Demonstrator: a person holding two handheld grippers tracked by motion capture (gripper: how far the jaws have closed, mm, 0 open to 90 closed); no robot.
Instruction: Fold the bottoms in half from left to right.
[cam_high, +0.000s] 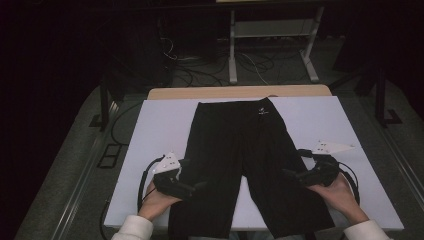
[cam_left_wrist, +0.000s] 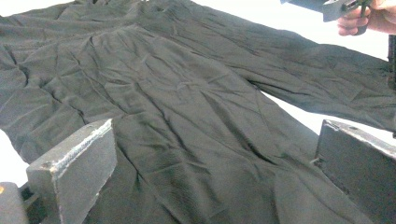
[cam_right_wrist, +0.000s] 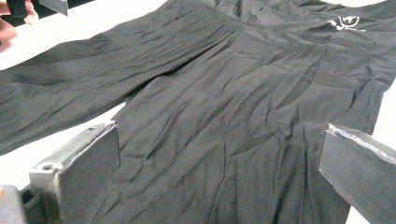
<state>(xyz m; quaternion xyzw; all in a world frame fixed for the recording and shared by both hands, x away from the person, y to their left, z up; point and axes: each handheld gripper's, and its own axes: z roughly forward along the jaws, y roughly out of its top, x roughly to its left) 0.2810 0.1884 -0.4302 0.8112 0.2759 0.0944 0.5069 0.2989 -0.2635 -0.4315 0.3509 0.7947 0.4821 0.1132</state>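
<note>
High view: lying flat on the white table (cam_high: 150, 130), waistband at the far edge and legs running toward the near edge, black trousers (cam_high: 245, 150). Coming in from the bottom left, sleeve in white, left hand (cam_high: 157, 200) wrapping around the left gripper (cam_high: 192, 187), pointing it inward and level over the outer edge of the left trouser leg. Coming in from the bottom right, right hand (cam_high: 337, 192) cupping the right gripper (cam_high: 292, 175) from below, pointing it inward over the outer edge of the right trouser leg. Trailing behind each gripper, a black cable looping on the table.

Left gripper view: standing wide apart, both black jaws, with creased fabric of the trousers (cam_left_wrist: 196, 116) spreading between and beyond them, nothing clamped. Showing at the top right corner, the other hand with its tool.

Right gripper view: likewise gaping wide, jaws hovering over the trousers (cam_right_wrist: 233, 102), gripping nothing; sitting near the waistband at the top right, a small white logo (cam_right_wrist: 344, 22).
</note>
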